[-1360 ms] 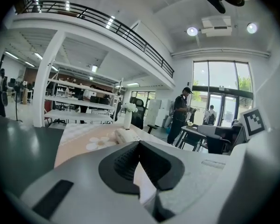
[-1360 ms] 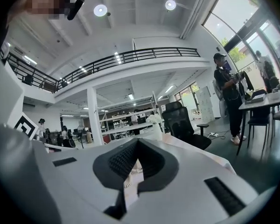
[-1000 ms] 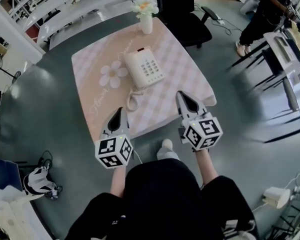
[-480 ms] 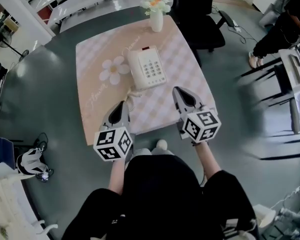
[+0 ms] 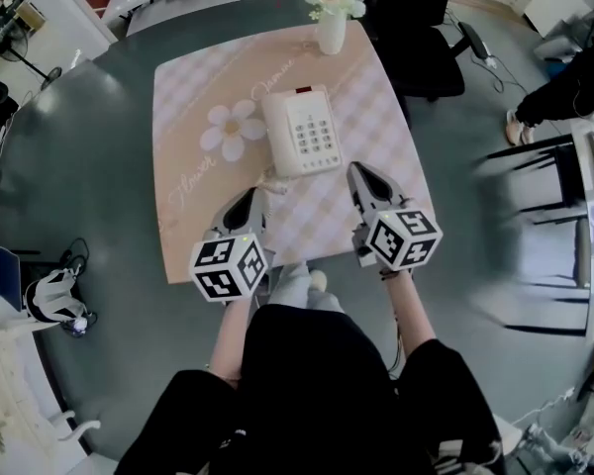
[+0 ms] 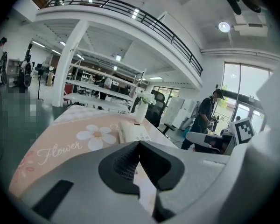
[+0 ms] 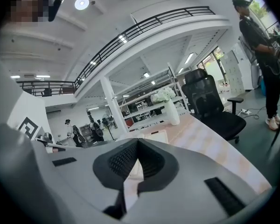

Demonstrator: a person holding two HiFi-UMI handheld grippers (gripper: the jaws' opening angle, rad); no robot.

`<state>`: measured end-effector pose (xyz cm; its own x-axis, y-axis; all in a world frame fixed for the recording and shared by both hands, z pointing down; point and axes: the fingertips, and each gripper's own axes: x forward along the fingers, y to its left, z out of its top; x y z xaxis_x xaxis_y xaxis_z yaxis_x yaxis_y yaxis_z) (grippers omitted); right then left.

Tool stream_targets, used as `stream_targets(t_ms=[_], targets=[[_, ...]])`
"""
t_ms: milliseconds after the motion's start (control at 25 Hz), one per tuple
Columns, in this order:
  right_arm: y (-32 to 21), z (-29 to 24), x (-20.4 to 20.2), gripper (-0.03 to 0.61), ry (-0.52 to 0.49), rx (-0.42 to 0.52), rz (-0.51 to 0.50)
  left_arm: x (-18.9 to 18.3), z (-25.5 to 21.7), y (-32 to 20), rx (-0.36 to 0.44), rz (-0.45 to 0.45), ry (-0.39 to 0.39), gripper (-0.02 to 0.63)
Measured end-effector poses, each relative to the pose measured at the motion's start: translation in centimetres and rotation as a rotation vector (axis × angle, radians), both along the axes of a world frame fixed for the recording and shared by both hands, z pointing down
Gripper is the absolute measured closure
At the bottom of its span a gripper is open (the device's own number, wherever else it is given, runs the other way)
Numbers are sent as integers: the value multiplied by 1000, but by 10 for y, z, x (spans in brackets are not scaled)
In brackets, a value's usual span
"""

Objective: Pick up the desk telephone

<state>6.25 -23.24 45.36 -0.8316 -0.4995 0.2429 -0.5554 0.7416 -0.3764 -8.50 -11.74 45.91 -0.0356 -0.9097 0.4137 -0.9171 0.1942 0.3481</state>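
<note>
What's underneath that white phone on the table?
The telephone rests on a pink checked tablecloth printed with a daisy. The tabletop beneath the cloth is covered, so unseen.

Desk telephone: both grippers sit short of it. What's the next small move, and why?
Probably open both pairs of jaws: the left gripper and right gripper are shut and empty over the near edge of the table, with the desk telephone untouched ahead.

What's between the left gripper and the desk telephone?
In the head view, only the phone's coiled cord on the checked tablecloth lies between the left gripper and the desk telephone.
</note>
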Motion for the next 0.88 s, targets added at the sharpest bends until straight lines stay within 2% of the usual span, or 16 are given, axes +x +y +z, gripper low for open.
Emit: stream_targets(t_ms=[360, 600, 880], targets=[[-47, 28, -36, 586, 29, -67, -4, -26, 35, -46, -67, 52, 108, 615], [-72, 46, -54, 586, 63, -98, 8, -33, 57, -68, -126, 103, 141, 615], [-98, 66, -71, 586, 76, -157, -11, -47, 64, -89, -130, 79, 199, 602]])
